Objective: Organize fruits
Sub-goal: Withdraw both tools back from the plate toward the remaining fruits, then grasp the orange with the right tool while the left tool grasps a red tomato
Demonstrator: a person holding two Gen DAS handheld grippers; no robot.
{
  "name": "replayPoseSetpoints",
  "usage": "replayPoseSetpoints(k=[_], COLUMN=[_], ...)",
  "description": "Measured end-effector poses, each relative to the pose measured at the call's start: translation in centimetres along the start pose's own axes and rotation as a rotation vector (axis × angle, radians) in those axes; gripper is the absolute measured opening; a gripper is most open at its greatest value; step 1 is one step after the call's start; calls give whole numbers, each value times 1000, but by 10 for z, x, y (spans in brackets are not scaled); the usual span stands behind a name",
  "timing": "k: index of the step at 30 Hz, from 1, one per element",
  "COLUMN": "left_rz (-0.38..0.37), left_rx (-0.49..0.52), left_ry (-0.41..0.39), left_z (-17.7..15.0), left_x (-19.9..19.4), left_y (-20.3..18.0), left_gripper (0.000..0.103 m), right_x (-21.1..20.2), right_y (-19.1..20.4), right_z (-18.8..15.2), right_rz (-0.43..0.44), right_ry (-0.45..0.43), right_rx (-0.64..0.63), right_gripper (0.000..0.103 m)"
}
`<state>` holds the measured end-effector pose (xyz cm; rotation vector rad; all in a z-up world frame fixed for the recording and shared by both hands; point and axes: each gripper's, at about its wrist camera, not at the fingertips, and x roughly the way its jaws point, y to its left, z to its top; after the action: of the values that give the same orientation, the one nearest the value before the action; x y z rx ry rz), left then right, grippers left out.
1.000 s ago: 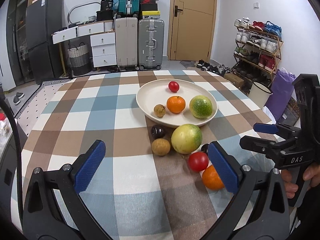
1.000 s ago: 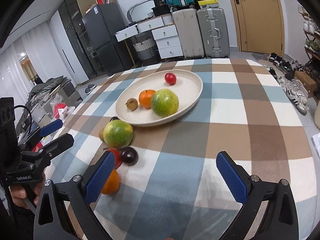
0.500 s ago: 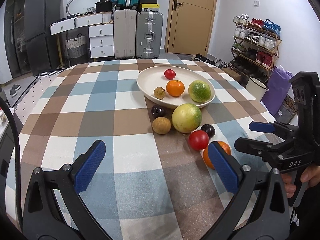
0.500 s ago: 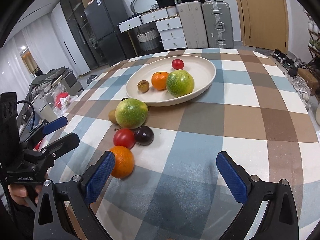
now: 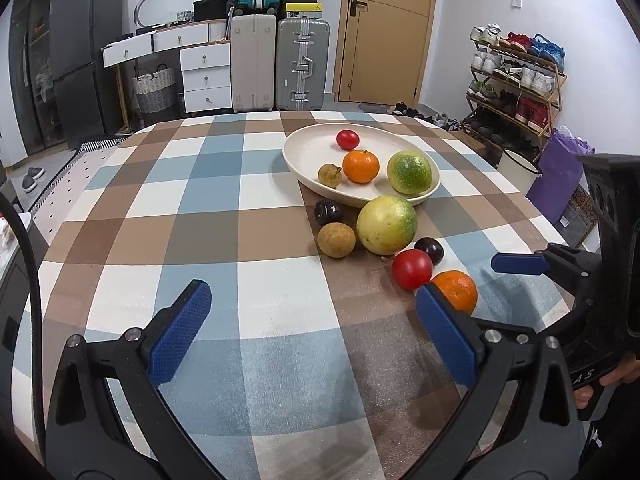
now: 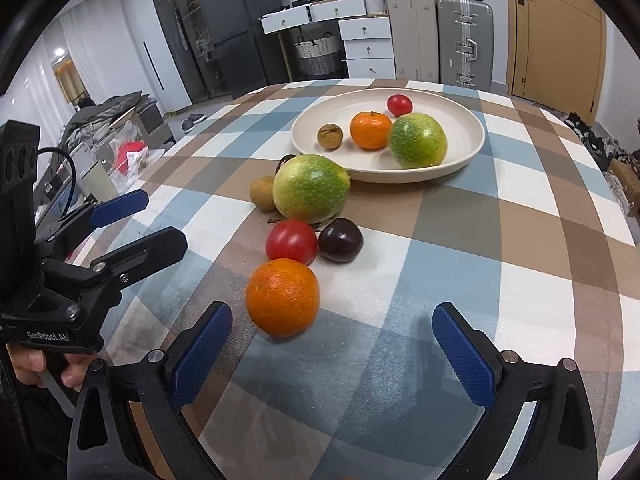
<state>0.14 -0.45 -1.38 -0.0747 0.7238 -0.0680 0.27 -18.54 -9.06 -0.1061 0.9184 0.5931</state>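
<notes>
The checked table [image 5: 200, 208] had a cream plate [image 5: 304, 152] holding four fruits, with six more loose just in front of it. Both the left gripper [image 5: 312, 332] and right gripper [image 6: 332, 348] hung wide and empty, the nearest orange [image 6: 282, 297] just ahead of the right one. A dark one [image 6: 285, 161] behind the big green fruit [image 6: 310, 188] was mostly hidden, maybe a plum.

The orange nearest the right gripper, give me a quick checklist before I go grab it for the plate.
1. Right gripper open, nothing held: ok.
2. Orange sits between its fingers' line: not ok, it lies left of center, near the left finger.
3. Room around the orange: not ok, the red tomato is close behind it, maybe touching.
4. Left gripper clear of the path: ok, open and off to the side.
5. Free space on the plate: ok, bare on the right and front.
</notes>
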Motion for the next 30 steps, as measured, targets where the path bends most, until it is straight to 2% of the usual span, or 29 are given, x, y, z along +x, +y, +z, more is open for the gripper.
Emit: replayPoseSetpoints(k=[3,5,8,14,18,25,30], left_rz=[-6,-11,-13,-13,-14,-14,-14], left_rx=[-9,-19,-30,-41,-35,-30,-30], left_ry=[9,9,15,20,22,27,31], left_z=[0,0,1,1,1,1,1], left_x=[3,3,5,7,8,10,11], left_y=[1,3,5,7,7,6,7], left_gripper=[102,102,102,102,102,102,102], right_x=[3,5,10,12,13,11,11], right_y=[5,7,10,20,26,15,19], right_z=[2,3,4,5,3,4,5], right_rz=[-8,-12,-8,-2,-5,30,10], right_ry=[6,6,25,37,36,15,23], right_rx=[-12,-18,-25,-64,-87,-5,-33], right_gripper=[101,96,82,72,61,53,53])
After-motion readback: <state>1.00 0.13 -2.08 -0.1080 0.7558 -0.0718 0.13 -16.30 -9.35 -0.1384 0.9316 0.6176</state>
